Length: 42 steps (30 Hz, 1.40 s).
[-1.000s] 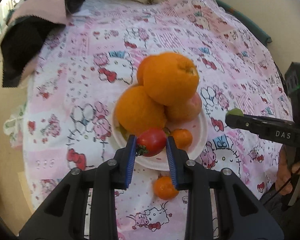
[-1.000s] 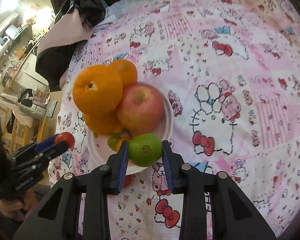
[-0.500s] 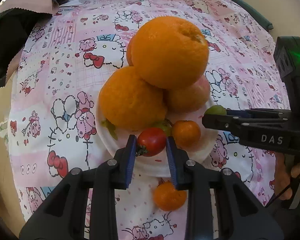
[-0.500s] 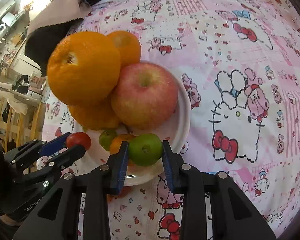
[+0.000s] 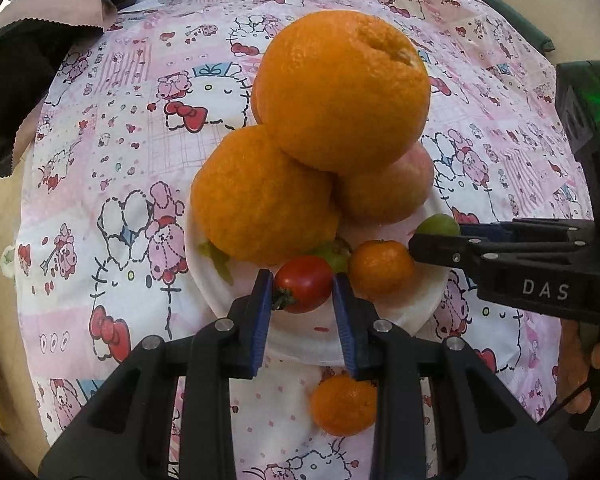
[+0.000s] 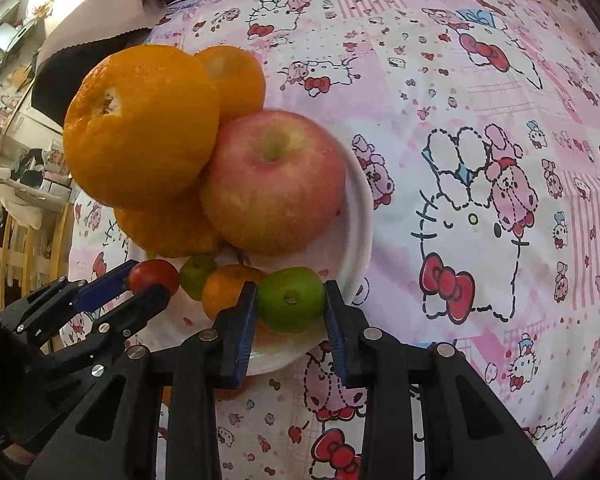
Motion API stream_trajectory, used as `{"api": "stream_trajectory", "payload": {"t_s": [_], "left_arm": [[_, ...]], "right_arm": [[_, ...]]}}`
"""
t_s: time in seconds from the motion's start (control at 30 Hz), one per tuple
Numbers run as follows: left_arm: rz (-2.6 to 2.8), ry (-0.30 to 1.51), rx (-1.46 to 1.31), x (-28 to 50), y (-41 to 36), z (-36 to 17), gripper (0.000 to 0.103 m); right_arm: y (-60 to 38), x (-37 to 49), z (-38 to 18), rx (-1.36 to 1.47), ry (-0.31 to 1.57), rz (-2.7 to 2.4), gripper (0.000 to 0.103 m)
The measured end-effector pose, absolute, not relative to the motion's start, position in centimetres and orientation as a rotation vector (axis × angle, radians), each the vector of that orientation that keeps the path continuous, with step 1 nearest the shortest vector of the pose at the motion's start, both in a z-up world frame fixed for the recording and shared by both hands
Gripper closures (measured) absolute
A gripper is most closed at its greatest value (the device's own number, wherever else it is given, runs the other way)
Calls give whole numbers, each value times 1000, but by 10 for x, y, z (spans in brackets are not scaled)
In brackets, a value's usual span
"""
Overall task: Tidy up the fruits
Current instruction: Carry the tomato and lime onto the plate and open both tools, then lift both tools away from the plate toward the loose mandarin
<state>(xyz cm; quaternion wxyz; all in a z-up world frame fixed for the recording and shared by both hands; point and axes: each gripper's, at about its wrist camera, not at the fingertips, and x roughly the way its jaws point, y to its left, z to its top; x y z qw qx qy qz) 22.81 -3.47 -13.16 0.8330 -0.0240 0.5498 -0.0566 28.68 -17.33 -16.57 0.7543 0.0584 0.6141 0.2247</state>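
The left tongs (image 5: 303, 296) stay clenched on the small red tomato (image 5: 303, 283), held over the near rim of the white plate (image 5: 300, 344), and they have pushed in closer than a second ago, so the fruit pile now fills much more of the view; just right of the tomato a small mandarin (image 5: 381, 267) sits on the plate, with a green fruit (image 5: 337, 254) tucked behind between them; above, the big orange (image 5: 342, 92) rests on top of a second orange (image 5: 260, 196) and the apple (image 6: 274, 186); a loose mandarin (image 5: 344, 405) lies on the pink patterned cloth (image 6: 480, 140) just off the plate's near edge, under the left tongs. Further right, the right tongs (image 6: 290, 304) keep their grip on the green lime (image 6: 291, 299), which earlier hung at the plate's edge and now sits over its rim, nearly touching the small mandarin; both tongs have closed in on the plate from opposite sides.
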Motion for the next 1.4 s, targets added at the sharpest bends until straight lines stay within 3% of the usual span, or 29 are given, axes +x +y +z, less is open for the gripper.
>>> {"api": "stream_trajectory", "payload": {"t_s": [0.2, 0.23, 0.27, 0.37, 0.57, 0.63, 1.23, 1.3, 1.4], "left_arm": [[-110, 1176, -38, 228, -35, -132, 76], [-107, 1180, -32, 229, -35, -132, 74], [-104, 1183, -29, 229, -35, -132, 65], [-96, 1170, -31, 227, -34, -130, 45], [-80, 1170, -13, 224, -34, -128, 34], [-76, 1167, -26, 224, -32, -127, 33], [-59, 986, -80, 196, -14, -76, 33], [-57, 974, -83, 193, -11, -72, 32], [-39, 947, -98, 185, -4, -65, 21]], "right_arm": [[-173, 286, -164, 128, 1341, 498, 66], [-173, 286, -163, 129, 1338, 501, 66], [-173, 287, -161, 131, 1337, 497, 65], [-176, 287, -157, 165, 1332, 500, 45], [-175, 286, -146, 145, 1297, 508, 26], [-174, 284, -143, 122, 1282, 500, 14], [-204, 260, -93, 222, 1129, 438, 12], [-208, 255, -88, 239, 1113, 436, 12], [-215, 247, -88, 278, 1109, 417, 12]]}}
